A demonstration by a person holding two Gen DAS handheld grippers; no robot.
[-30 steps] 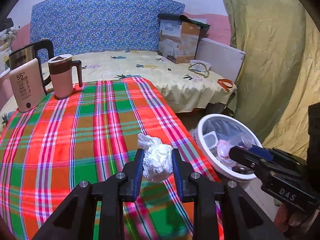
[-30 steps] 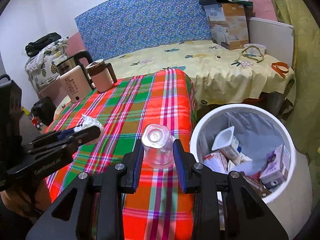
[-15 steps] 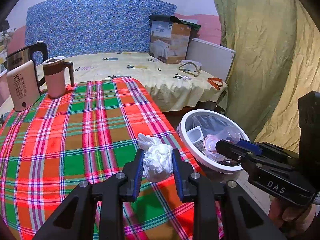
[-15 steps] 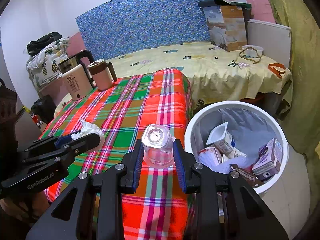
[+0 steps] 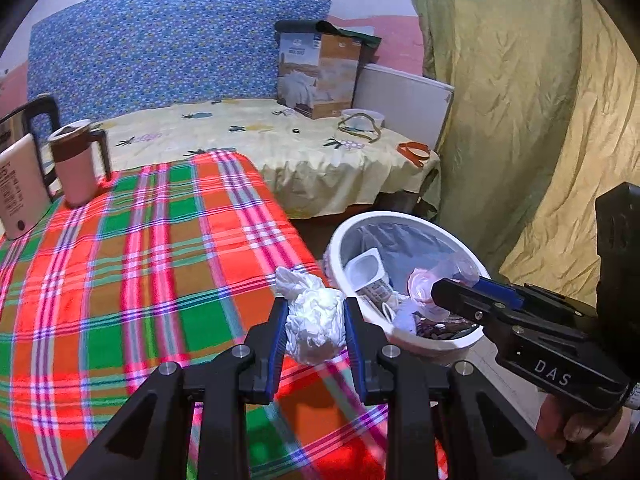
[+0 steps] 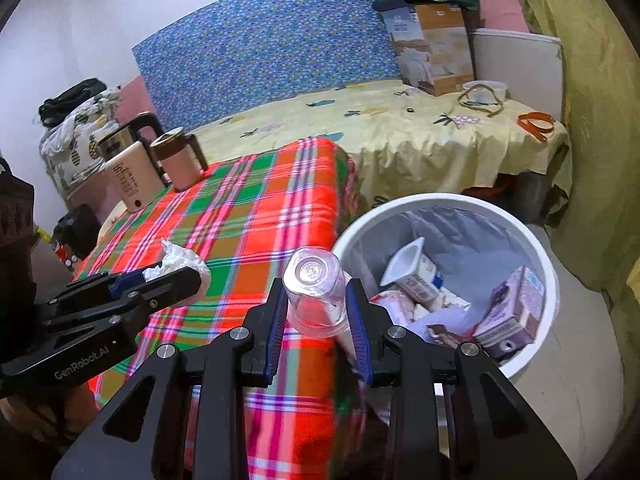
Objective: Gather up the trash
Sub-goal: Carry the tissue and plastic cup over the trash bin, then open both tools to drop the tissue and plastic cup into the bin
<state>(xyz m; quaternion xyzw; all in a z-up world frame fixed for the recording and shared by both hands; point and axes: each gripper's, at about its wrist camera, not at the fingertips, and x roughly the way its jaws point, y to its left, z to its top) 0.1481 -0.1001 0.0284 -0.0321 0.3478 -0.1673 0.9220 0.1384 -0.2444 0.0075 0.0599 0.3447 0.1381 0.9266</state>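
Beside the table, the bin (image 6: 532, 236) already holds cartons; the left gripper (image 5: 316, 322) pinches a tissue wad (image 5: 314, 320), the right gripper (image 6: 318, 306) a clear bottle (image 6: 314, 290), neither dropped in yet.

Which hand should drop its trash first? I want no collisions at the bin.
Right, probably: the right gripper, holding the clear bottle, sits beside the bin. The left gripper, with its crumpled tissue, is over the tablecloth.
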